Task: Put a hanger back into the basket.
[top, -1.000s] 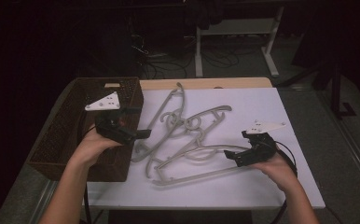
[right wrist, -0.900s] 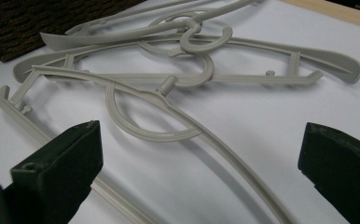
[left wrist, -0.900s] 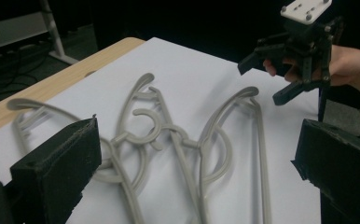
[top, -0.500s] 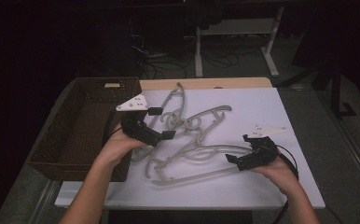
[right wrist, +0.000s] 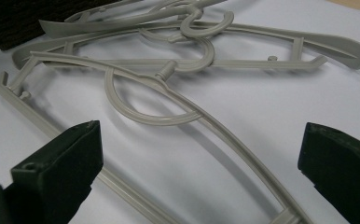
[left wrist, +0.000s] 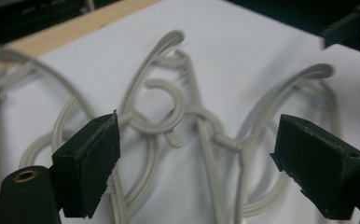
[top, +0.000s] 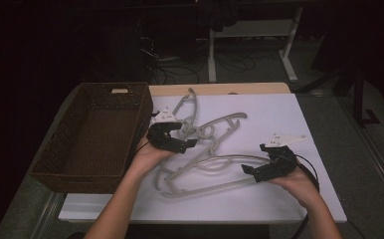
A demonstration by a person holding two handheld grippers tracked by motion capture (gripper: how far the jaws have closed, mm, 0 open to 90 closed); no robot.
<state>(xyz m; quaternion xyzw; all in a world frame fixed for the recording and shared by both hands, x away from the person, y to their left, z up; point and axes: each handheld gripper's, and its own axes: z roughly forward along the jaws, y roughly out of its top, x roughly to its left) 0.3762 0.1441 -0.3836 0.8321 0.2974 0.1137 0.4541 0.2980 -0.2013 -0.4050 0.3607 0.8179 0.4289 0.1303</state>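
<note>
Both pairs of jaws stand apart, gripping nothing — tangled hanger hooks (left wrist: pixel 169 109) between the left gripper (top: pixel 172 138) jaws, just closing; right gripper (top: pixel 259 169) straddles a hanger arm (right wrist: pixel 225 135).

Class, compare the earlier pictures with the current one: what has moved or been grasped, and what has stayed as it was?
The left tool has moved from above the basket rightward and down to the tangled hanger hooks. Its jaws have just been closing a little but remain open, the hooks lying beyond them, nothing gripped. The right tool stayed put, open, at the nearest hanger. Hangers and basket have not shifted.
</note>
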